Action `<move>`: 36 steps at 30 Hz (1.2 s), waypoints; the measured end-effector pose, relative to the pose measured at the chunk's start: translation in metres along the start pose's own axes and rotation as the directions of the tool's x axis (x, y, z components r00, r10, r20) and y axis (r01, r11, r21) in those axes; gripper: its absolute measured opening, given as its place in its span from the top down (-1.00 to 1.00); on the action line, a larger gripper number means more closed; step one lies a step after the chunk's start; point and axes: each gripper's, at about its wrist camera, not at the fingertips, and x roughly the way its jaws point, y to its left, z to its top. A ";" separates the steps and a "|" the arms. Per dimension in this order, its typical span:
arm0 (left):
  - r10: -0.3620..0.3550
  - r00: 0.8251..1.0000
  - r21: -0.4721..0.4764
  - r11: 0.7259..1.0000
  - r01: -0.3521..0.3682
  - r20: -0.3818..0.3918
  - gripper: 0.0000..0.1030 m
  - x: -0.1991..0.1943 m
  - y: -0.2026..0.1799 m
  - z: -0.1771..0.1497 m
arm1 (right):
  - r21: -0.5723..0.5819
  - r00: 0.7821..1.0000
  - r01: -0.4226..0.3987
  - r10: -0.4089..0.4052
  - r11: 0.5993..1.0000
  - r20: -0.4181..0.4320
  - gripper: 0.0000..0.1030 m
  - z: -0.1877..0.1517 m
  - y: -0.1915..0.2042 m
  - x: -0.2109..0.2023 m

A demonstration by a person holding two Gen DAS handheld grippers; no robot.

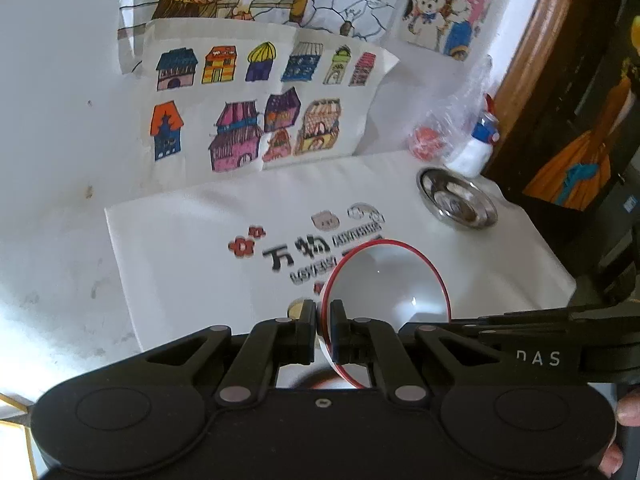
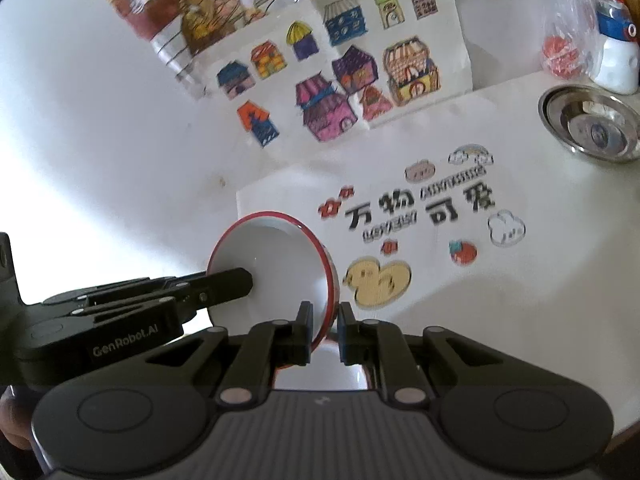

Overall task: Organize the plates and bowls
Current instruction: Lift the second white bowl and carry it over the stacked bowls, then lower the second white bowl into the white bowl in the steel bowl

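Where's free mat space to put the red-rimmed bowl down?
Bare mat right of the duck print, and the strip between the drawings and the lettering. Crowded at far right: steel dish, bag, toy.

White wall [image 1: 60, 60], coloured drawings [image 1: 256, 96] taped up, dark wooden furniture [image 1: 560, 92] alongside
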 end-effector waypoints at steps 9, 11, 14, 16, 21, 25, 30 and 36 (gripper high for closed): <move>0.026 0.999 0.055 0.998 -0.024 -0.038 0.88 -0.006 -0.007 -0.039 | 0.003 0.999 0.010 -0.009 1.000 -0.047 0.73 -0.038 -0.001 0.004; 0.030 0.998 0.064 0.998 -0.026 -0.060 0.88 -0.003 -0.007 -0.046 | 0.001 0.998 0.019 -0.019 1.000 -0.065 0.72 -0.044 -0.001 0.007; 0.032 0.996 0.071 0.997 -0.026 -0.085 0.88 0.002 -0.007 -0.055 | -0.008 0.996 0.035 -0.035 0.999 -0.086 0.72 -0.050 -0.001 0.011; 0.034 0.994 0.078 0.997 -0.026 -0.100 0.88 0.006 -0.007 -0.060 | -0.011 0.994 0.040 -0.041 0.999 -0.103 0.72 -0.053 -0.001 0.014; 0.036 0.989 0.083 0.996 -0.024 -0.140 0.87 0.015 -0.003 -0.067 | -0.026 0.989 0.061 -0.063 0.998 -0.131 0.72 -0.053 0.000 0.019; 0.044 0.987 0.093 0.995 -0.030 -0.152 0.86 0.020 -0.002 -0.070 | -0.043 0.986 0.080 -0.085 0.996 -0.146 0.72 -0.052 0.003 0.025; 0.043 0.985 0.096 0.995 -0.028 -0.167 0.86 0.024 0.002 -0.071 | -0.057 0.982 0.085 -0.093 0.995 -0.162 0.72 -0.051 0.004 0.031; 0.058 0.983 0.113 0.993 -0.039 -0.174 0.86 0.027 0.002 -0.072 | -0.082 0.978 0.097 -0.110 0.992 -0.179 0.72 -0.051 0.008 0.036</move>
